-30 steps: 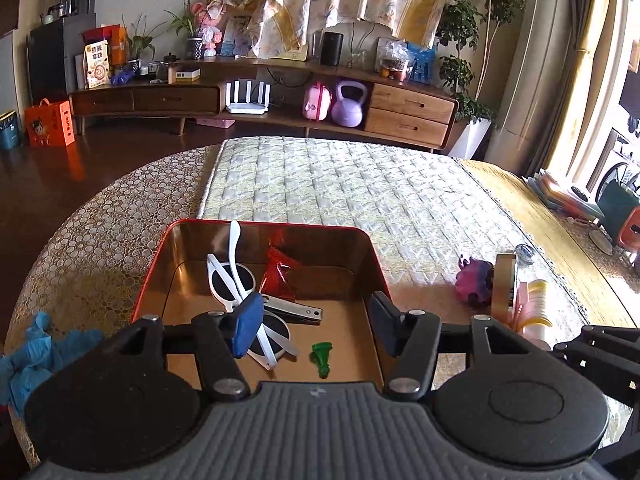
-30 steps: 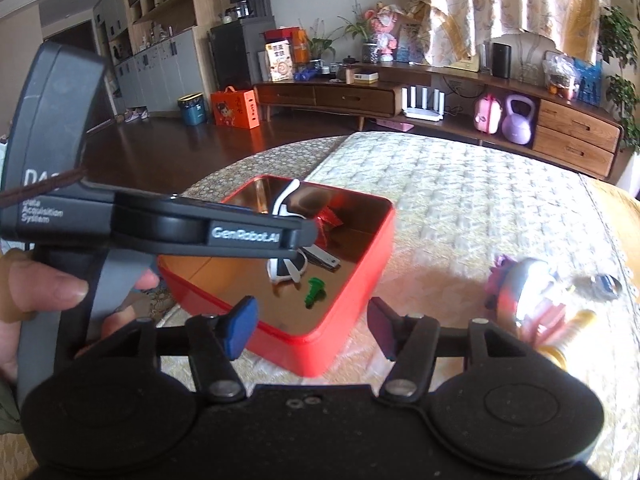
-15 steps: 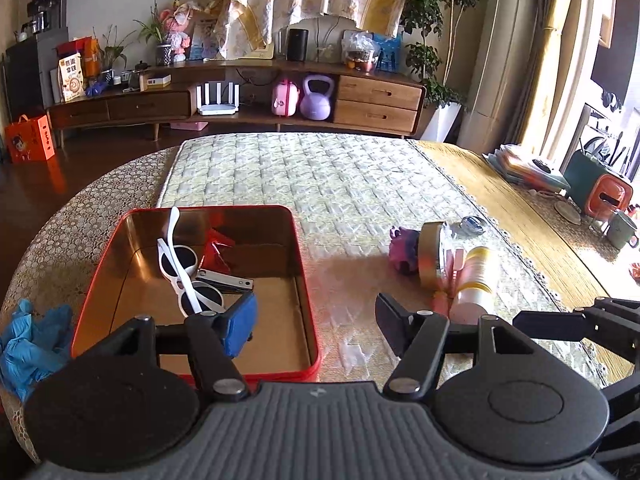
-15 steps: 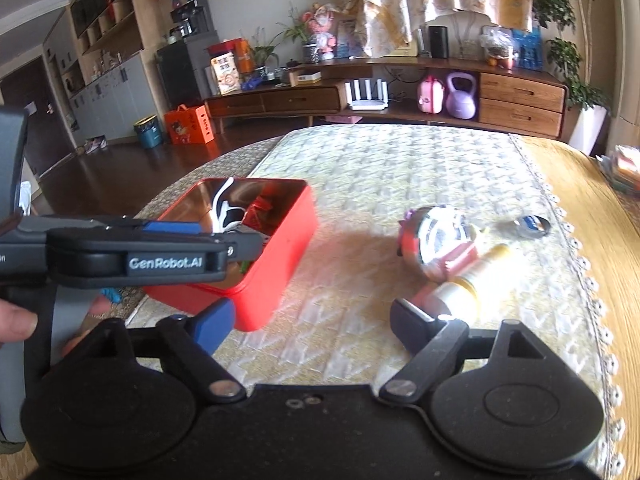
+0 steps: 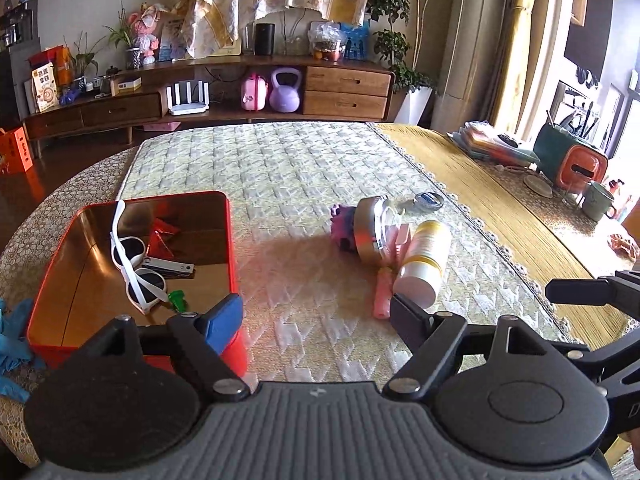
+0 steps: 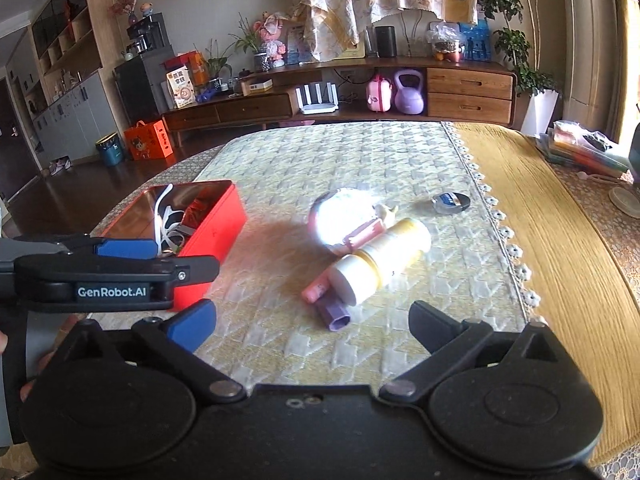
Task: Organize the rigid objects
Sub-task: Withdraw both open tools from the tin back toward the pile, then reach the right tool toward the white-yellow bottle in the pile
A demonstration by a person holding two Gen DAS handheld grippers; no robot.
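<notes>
Left gripper (image 5: 316, 312) jaws opening, nothing between; tin (image 5: 230, 240) ahead-left, bottle (image 5: 422, 256) ahead-right. Left view alone shows sunglasses (image 5: 136, 264) and green piece (image 5: 176, 300) in tin. Right gripper (image 6: 312, 322) jaws opening, empty; purple piece (image 6: 334, 314) just ahead, seen only here.

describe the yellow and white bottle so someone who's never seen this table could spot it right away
Start at the red tin on the quilted table cover, then look right to the small heap of loose items. The yellow and white bottle lies on its side at the heap's right edge, against a round shiny tin. It is the only cylinder with a yellow label and white cap.
</notes>
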